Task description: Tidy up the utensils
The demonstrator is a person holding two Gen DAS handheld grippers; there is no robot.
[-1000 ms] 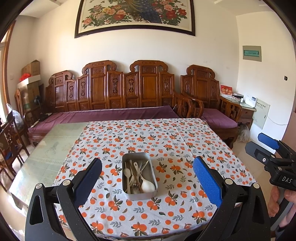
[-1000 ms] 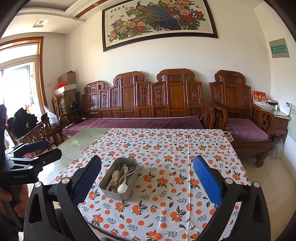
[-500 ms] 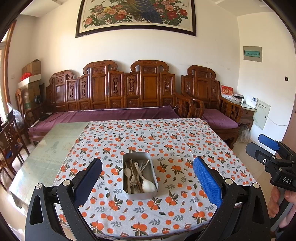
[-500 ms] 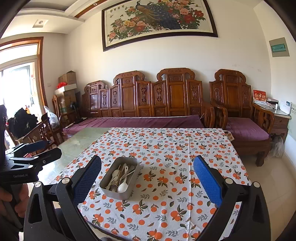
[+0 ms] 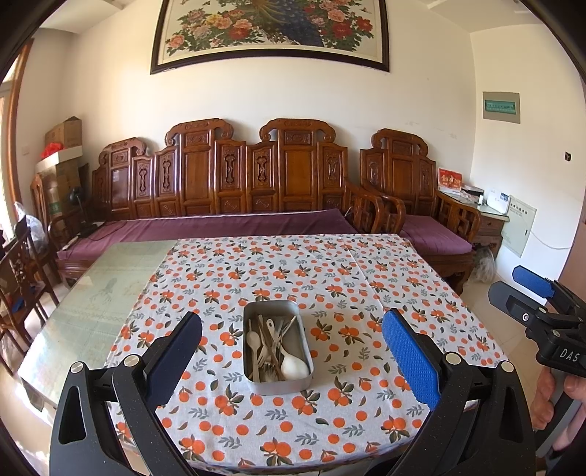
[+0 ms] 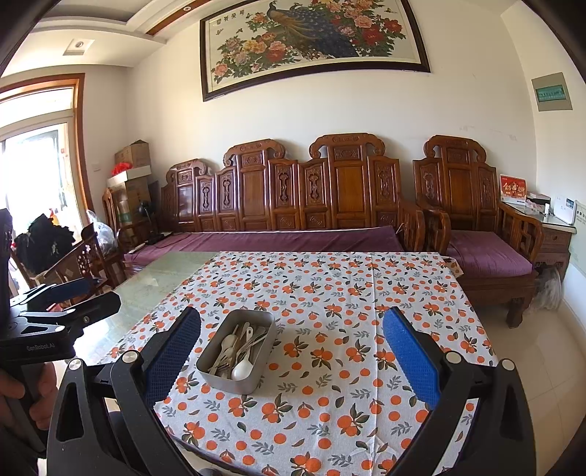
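a living room with a white wall, a framed peacock painting [image 5: 271,31] and a long carved wooden bench [image 5: 234,190] with purple cushions behind a counter [image 5: 99,296] partly covered by an orange-print tablecloth [image 5: 329,278].

a rectangular metal tin [image 5: 277,346] sits on the tablecloth near the counter's front edge. loose utensils [image 5: 269,342] lie jumbled inside it, handles crossing, with a white spoon [image 5: 293,366] resting at the near end. individual pieces beyond the spoons are hard to tell apart.

the left claw [image 5: 291,360] is spread wide and holds nothing; the tin lies straight ahead, centred between its two blue-padded fingers, and neither finger touches it. the right claw [image 6: 291,360] is likewise spread wide and empty; from it the tin [image 6: 236,349] lies ahead and toward its left finger, apart from it.

each claw appears at the edge of the other's view, gripped by a hand [image 5: 556,406], well out to the side of the tin.
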